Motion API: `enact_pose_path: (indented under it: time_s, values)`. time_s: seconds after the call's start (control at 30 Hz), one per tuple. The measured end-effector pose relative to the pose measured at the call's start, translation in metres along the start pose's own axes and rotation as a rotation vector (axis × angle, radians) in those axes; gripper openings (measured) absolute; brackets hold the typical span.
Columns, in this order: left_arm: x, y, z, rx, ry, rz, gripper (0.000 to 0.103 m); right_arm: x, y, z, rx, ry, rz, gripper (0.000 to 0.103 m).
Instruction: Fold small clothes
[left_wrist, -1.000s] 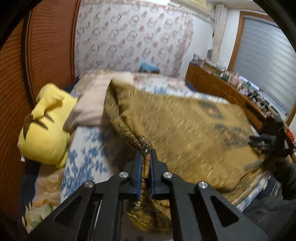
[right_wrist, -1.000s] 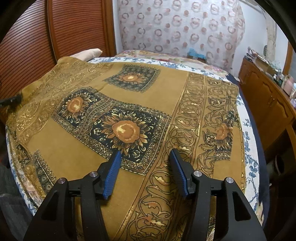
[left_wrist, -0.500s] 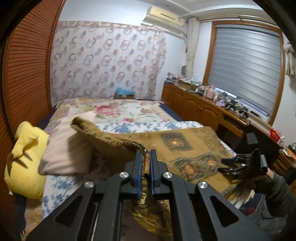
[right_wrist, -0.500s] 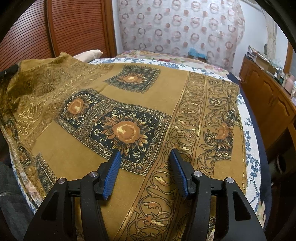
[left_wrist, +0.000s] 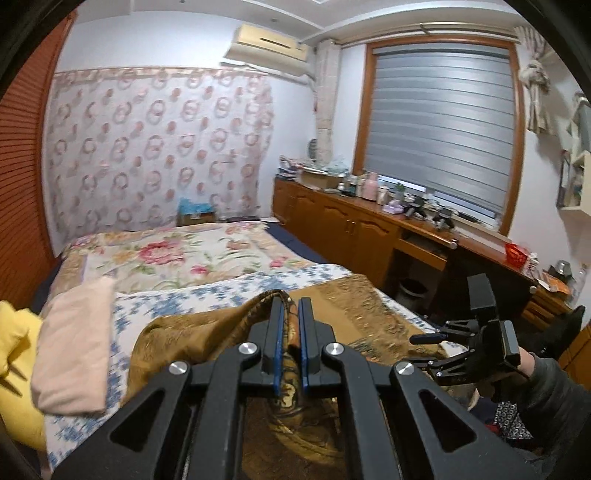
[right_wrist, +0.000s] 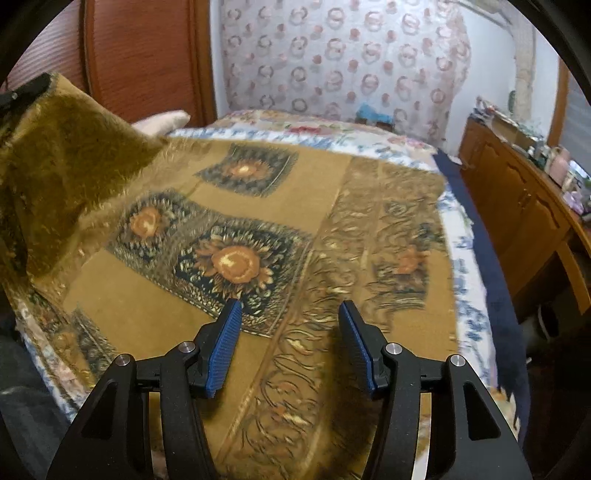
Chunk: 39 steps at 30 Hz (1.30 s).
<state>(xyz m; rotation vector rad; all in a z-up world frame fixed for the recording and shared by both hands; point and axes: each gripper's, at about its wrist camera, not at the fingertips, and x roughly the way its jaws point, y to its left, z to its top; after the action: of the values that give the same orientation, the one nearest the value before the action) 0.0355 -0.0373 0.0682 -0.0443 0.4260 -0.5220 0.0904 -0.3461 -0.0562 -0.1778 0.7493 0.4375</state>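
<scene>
No legible writing — patterned cloth.

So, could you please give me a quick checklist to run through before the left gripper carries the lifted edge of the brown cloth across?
1. Left gripper shut on the brown cloth: ok, the fabric is pinched between its fingers.
2. Lifted edge clear of the bed: ok, it is raised at the left of the right wrist view.
3. Right gripper holding the cloth: not ok, it is open above the fabric with nothing between its fingers.
4. Rest of the cloth lying flat: ok, the sunflower pattern is spread out.
5. Pink folded item out of the way: ok, it lies beside the cloth.
6. Cloth's far corners aligned: cannot tell.
</scene>
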Motion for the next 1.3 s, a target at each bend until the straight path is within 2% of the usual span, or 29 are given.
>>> enact_pose_path:
  time_s: [0.27, 0.47, 0.67, 0.73, 0.77, 0.83, 0.9, 1.1, 1.3]
  values:
    - [0.026, -0.049, 0.031, 0.092, 0.027, -0.093, 0.003, -0.043, -0.013, 0.013, 0.013, -0.097, -0.041, 0.056]
    - [0.047, -0.090, 0.042, 0.158, 0.057, -0.150, 0.003, -0.065, -0.021, 0.018, 0.016, -0.129, -0.078, 0.056]
    - [0.066, -0.107, 0.045, 0.135, 0.110, -0.202, 0.004, -0.078, -0.031, 0.017, 0.025, -0.136, -0.107, 0.056]
    - [0.073, -0.109, 0.041, 0.126, 0.136, -0.208, 0.009, -0.080, -0.033, 0.016, 0.029, -0.140, -0.111, 0.056]
    - [0.075, -0.109, 0.038, 0.124, 0.142, -0.204, 0.012, -0.081, -0.034, 0.016, 0.035, -0.142, -0.109, 0.056]
    - [0.073, -0.109, 0.035, 0.119, 0.143, -0.202, 0.030, -0.080, -0.034, 0.013, 0.041, -0.142, -0.105, 0.056]
    - [0.071, -0.106, 0.031, 0.117, 0.144, -0.191, 0.040, -0.078, -0.033, 0.012, 0.042, -0.136, -0.100, 0.056]
    - [0.053, -0.079, 0.016, 0.116, 0.136, -0.107, 0.047, -0.062, -0.024, 0.014, 0.032, -0.119, -0.058, 0.056]
    - [0.035, -0.044, -0.002, 0.074, 0.116, 0.007, 0.047, -0.030, -0.013, 0.016, -0.016, -0.056, -0.019, 0.056]
